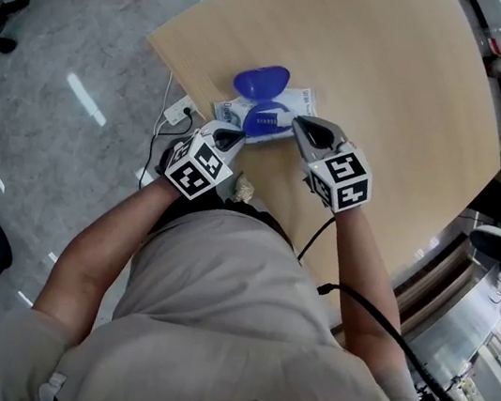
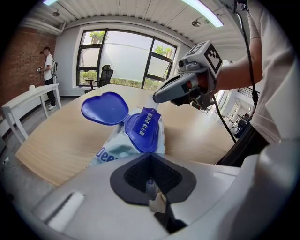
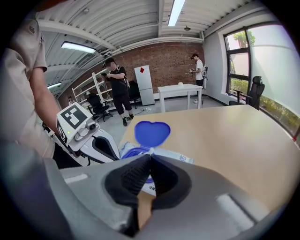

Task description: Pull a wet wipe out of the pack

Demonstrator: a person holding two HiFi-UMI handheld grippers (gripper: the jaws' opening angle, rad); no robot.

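From where I stand, the worktop (image 1: 410,98) is a broad slab of pale wood with a curved edge, its grain running evenly. One thing lies on it: a soft white-and-blue pack (image 1: 303,99), flat on the wood near the worktop's corner, right in front of the two hand-held grippers. Its end nearest the left hand-held gripper (image 1: 230,139) sits at that one's closed tip, seemingly nipped there. The right hand-held gripper (image 1: 303,127) touches the pack's top. Beyond both tips, the pack's blue lid (image 1: 261,80) stands flipped open.
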